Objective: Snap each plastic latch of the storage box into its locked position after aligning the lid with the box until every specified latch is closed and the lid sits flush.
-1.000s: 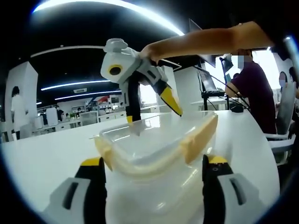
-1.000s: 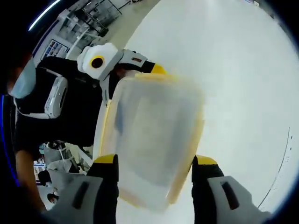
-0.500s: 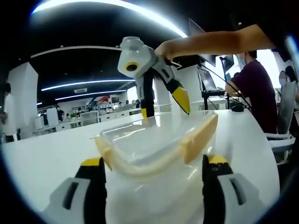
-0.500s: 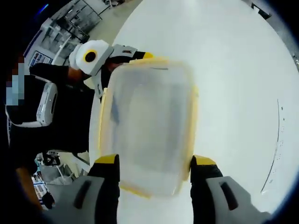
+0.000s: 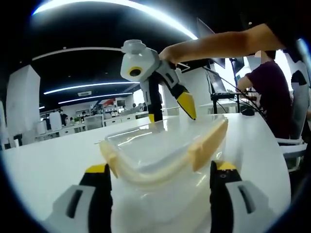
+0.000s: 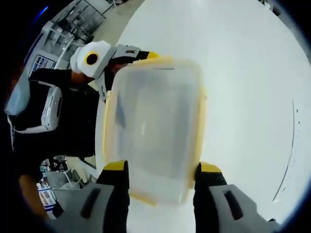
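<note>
A clear storage box [image 5: 160, 145] with pale yellow latches [image 5: 209, 143] rests on the white table [image 5: 48, 160], its lid on top. The box's near end sits between the jaws of my left gripper [image 5: 160, 170], which press its two sides. My right gripper [image 5: 170, 110] hangs over the far end, its yellow tips spread just above the rim. In the right gripper view the box [image 6: 155, 126] runs away from my right gripper [image 6: 160, 167], whose jaws flank its near end. The left gripper [image 6: 121, 56] holds the opposite end.
A bare arm [image 5: 218, 43] reaches in from the upper right. A seated person [image 5: 265, 92] and a laptop [image 5: 216, 85] are at the table's far right. A person in dark clothes [image 6: 63, 126] stands along the table edge. White tabletop [image 6: 243, 97] spreads beside the box.
The right gripper shifted right along the box's far end and rose a little. Its jaws stand slightly closer around the box. The left gripper and box stayed put.
</note>
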The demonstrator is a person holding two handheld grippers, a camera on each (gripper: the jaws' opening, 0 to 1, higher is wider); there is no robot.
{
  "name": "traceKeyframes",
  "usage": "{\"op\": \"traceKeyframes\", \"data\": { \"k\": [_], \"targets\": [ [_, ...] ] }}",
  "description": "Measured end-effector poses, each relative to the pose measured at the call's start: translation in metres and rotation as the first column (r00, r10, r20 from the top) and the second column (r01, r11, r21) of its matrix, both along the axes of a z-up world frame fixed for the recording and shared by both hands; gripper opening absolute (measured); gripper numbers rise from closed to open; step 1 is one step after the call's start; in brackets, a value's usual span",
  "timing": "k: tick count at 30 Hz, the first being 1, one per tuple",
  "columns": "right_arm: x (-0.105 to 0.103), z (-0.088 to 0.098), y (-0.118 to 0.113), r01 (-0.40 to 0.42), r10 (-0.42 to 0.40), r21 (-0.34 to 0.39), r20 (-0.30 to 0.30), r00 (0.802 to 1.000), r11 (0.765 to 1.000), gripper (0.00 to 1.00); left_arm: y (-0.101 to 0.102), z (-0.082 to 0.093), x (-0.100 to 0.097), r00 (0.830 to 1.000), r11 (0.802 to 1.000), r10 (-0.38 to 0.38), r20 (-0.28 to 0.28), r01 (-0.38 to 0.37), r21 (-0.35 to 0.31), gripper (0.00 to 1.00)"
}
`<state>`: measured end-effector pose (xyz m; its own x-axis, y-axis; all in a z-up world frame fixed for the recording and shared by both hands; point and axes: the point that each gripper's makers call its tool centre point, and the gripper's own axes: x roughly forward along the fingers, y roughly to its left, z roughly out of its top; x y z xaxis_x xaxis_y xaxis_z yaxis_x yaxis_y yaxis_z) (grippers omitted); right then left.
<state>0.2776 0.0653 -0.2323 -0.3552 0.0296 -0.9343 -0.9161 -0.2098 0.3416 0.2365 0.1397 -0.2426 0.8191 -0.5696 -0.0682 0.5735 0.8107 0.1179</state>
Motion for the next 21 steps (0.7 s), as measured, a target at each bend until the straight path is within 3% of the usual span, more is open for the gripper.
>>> {"op": "traceKeyframes", "data": {
  "k": [16, 21],
  "targets": [
    [-0.0018, -0.0007, -0.0003, 0.002, 0.001, 0.072, -0.034, 0.999, 0.997, 0.59, -0.002, 0.0006, 0.0028, 1.0, 1.0, -0.01, 0.012, 0.01, -0.011, 0.85],
    [0.0025, 0.0023, 0.007, -0.06, 0.058, 0.181, 0.017, 0.998, 0.982, 0.62, -0.0043, 0.0, -0.0003, 1.0, 1.0, -0.014, 0.019, 0.014, -0.001, 0.85]
  ]
}}
